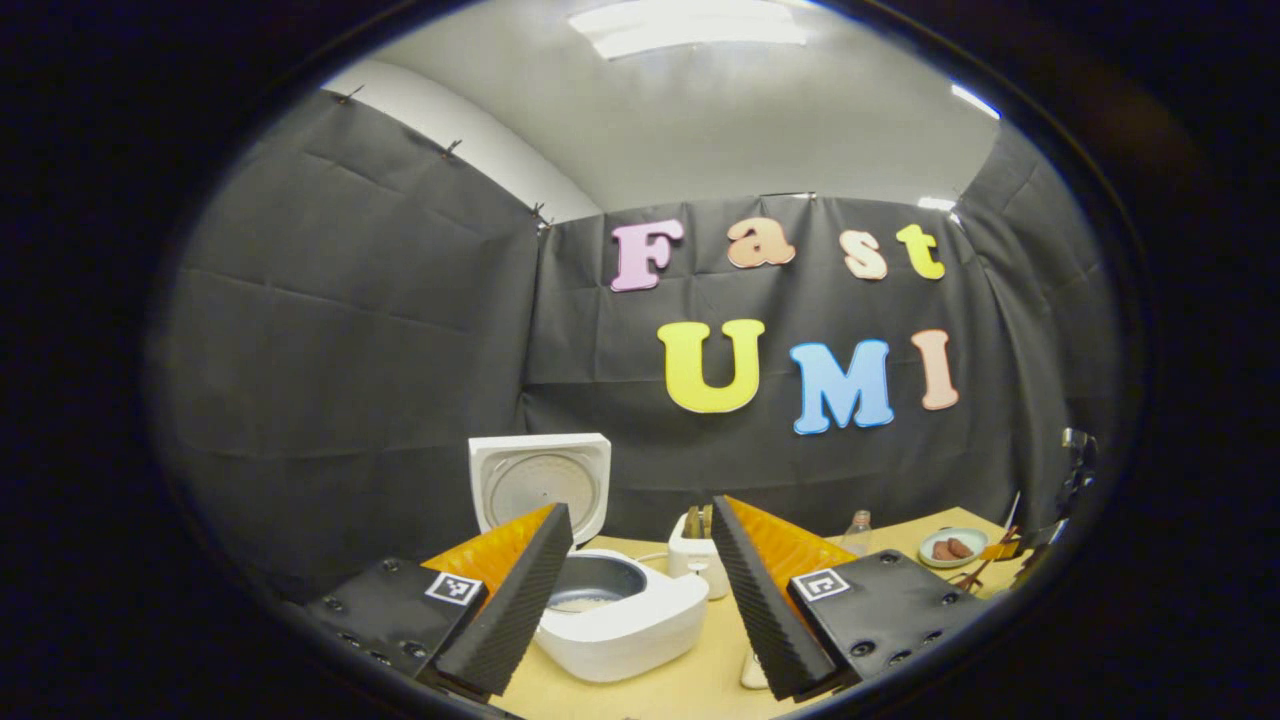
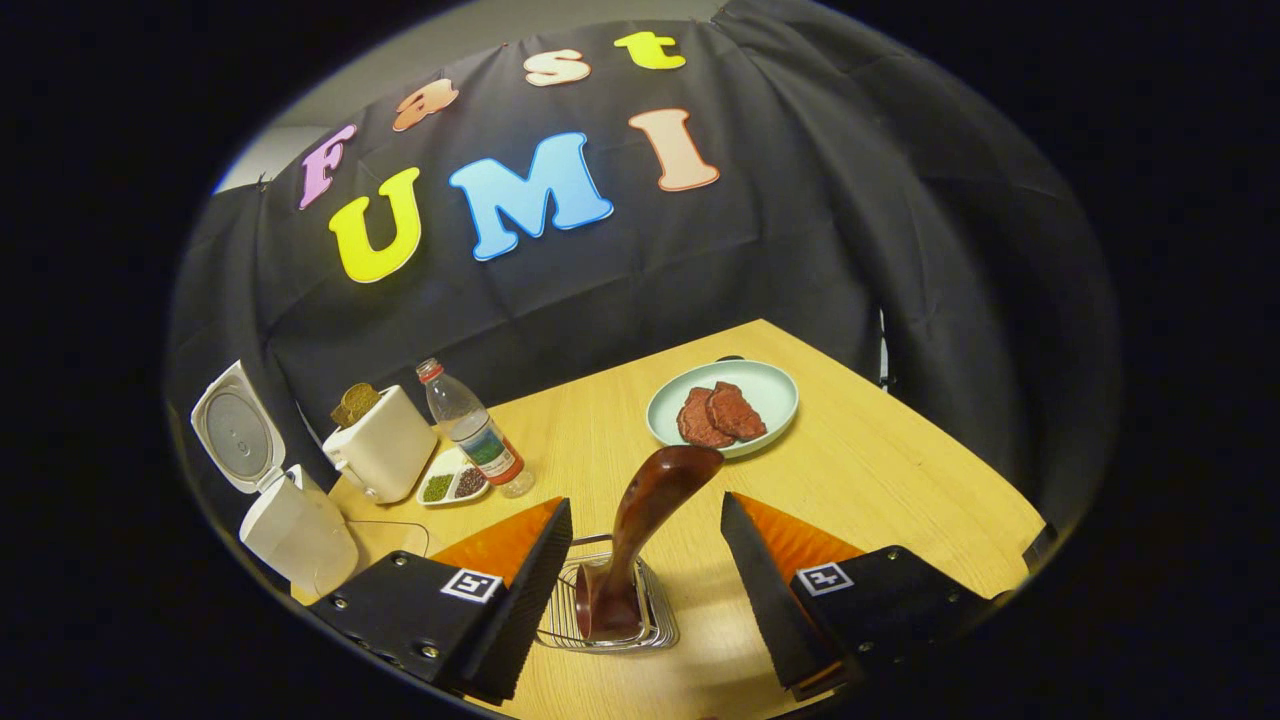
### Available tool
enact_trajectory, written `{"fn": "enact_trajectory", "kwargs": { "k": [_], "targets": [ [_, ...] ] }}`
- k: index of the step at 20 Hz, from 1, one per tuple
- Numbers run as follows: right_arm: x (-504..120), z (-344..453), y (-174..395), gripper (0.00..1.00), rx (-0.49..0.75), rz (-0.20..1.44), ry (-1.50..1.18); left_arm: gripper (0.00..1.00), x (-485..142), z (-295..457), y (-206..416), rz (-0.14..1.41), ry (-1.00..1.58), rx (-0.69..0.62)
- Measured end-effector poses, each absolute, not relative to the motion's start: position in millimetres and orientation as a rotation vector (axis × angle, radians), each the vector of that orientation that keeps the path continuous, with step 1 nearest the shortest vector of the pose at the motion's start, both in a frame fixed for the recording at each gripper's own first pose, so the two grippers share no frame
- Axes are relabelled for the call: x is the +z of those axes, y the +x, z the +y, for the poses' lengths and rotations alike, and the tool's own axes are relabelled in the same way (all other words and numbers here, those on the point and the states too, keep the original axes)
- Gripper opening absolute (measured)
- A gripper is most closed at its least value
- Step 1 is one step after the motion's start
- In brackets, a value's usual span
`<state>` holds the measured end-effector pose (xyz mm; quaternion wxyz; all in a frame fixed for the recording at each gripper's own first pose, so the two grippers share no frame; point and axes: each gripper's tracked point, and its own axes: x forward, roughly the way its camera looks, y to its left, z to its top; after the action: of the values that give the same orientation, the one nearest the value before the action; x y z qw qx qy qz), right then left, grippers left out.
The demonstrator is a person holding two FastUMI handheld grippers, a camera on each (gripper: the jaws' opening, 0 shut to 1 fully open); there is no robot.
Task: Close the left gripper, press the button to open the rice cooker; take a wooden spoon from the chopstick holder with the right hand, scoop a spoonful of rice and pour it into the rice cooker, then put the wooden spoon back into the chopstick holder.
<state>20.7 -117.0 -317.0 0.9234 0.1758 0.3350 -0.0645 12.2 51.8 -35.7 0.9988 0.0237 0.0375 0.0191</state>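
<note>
Wooden spoon [image 2: 645, 520]: it stands tilted in the wire chopstick holder [image 2: 610, 605] at the near edge of the counter [image 2: 880, 460], bowl end up, leaning far and to the right. Nothing grips it.
Right gripper [image 2: 640, 580]: your jaws are spread wide, one on each side of the spoon, neither touching it.
Risk at the spoon: I judge that closing on the leaning stem off-centre could twist it or drag the light holder along the counter. Square up first.
Rice cooker [image 1: 620, 610]: lid [image 1: 540, 480] raised, inner pot exposed. The button step looks done.
Left gripper [image 1: 640, 590]: jaws spread, holding nothing, near the cooker's front.
Risk at the cooker: the left gripper sits close to the pouring path, so you could knock the two grippers together.
Rice supply: I cannot tell where it is.
Surroundings: toaster [image 2: 385, 450], bottle [image 2: 475, 430], seasoning dish [image 2: 452, 483] and plate [image 2: 770, 385] stand between holder and cooker. A swinging loaded spoon could clip the bottle.
</note>
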Motion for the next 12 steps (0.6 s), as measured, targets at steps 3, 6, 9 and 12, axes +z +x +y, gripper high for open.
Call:
{"fn": "enact_trajectory", "kwargs": {
  "k": [3, 6, 9, 12],
  "targets": [
    [-329, -114, 23, 0.75, -0.138, 0.726, 0.382, 0.96, -33, 53, 6, 0.077, 0.041, 0.050],
    [-329, -108, 29, 0.34, -0.132, 0.730, 0.407, 0.96, -30, 52, 7, 0.067, 0.049, 0.049],
    [-325, -100, 28, 0.18, -0.117, 0.721, 0.433, 0.96, -29, 53, 8, 0.066, 0.065, 0.046],
    [-305, -96, 28, 0.12, -0.095, 0.695, 0.403, 0.99, -30, 55, 11, 0.060, 0.055, 0.031]
  ]
}}
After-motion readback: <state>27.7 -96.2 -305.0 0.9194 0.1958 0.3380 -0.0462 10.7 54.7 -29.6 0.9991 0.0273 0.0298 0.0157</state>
